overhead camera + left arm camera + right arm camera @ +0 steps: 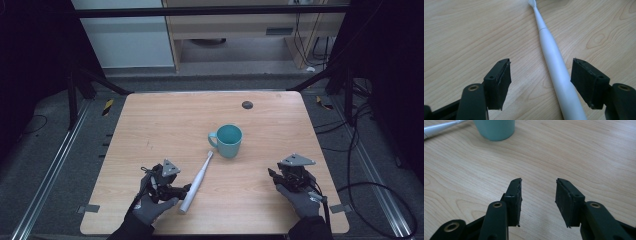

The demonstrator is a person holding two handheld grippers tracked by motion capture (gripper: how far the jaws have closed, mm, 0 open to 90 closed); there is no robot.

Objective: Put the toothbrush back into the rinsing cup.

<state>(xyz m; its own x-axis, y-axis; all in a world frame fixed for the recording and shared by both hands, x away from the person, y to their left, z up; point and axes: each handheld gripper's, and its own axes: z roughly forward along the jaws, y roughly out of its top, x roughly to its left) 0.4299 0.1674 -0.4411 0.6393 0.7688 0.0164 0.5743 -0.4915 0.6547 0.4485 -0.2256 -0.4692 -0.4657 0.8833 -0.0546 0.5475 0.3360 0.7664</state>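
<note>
Straddling: the left tool (541, 85) has its jaws spread wide on either side of the handle of a slim white plastic electric toothbrush (554, 65), pads clear of it, nothing gripped.
Toothbrush place: it lies flat on the pale wood-grain bench (165, 120), toward the near left, its thick handle end close to the bench's front edge.
Long axis: in the high view the toothbrush (197, 181) runs on a diagonal, handle near the left hand (150, 206) and bristle head pointing away and to the right, stopping just short of a round teal ceramic mug (227, 140) with its handle on the left.
Offset in the jaws: in the left gripper view the handle sits nearer the right-hand pad (587, 82) than the left-hand one, and slants across the gap, not square to it.
Right tool (280, 177): jaws parted about halfway with only bare wood between them; it rests at the near right, well apart from the toothbrush.
Nearer hand: the left, by far.
Judgement: a clean grip would want the left tool nudged toward the handle and turned to meet its slant.
</note>
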